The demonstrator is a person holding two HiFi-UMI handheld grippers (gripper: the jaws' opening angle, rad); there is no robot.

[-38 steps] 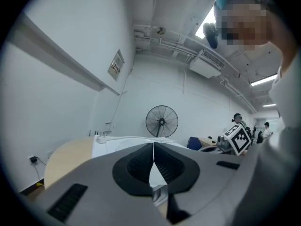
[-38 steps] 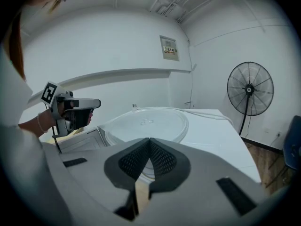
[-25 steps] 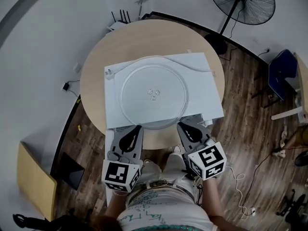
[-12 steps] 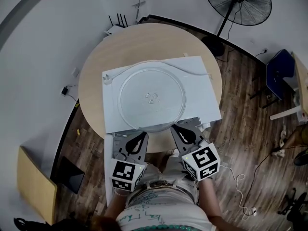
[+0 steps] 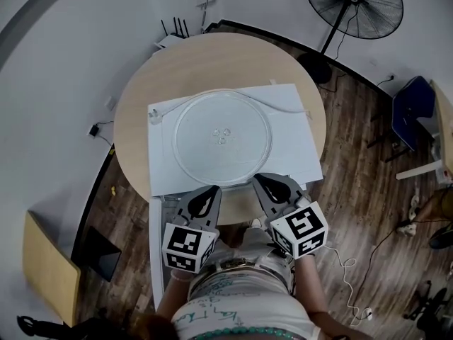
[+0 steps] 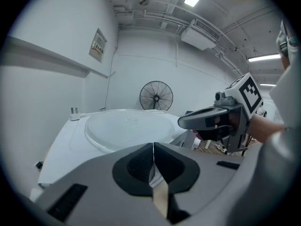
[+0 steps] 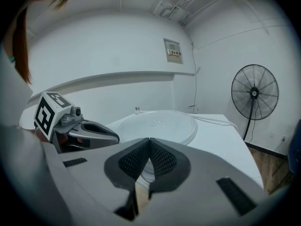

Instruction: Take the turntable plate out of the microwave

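The clear glass turntable plate [image 5: 221, 137] lies flat on top of the white microwave [image 5: 294, 129], which stands on a round wooden table [image 5: 141, 83]. My left gripper [image 5: 210, 190] and right gripper [image 5: 259, 180] hover side by side at the microwave's near edge, just short of the plate's rim. Both are shut with nothing between their jaws. In the left gripper view the plate [image 6: 127, 126] lies beyond the closed left gripper [image 6: 153, 147], with the right gripper [image 6: 181, 122] alongside. The right gripper view shows the plate [image 7: 157, 125] past the closed right gripper [image 7: 149, 141].
A white power cord [image 5: 283, 105] trails over the microwave's top right. A standing fan [image 5: 352, 6] is behind the table at the right and a blue chair [image 5: 410, 105] further right. A narrow white panel [image 5: 156, 246] hangs below the microwave's left front corner.
The left gripper has shifted a little to the right and lower, closer to the right gripper. The right gripper moved only slightly. Both stayed shut and the plate has not moved.
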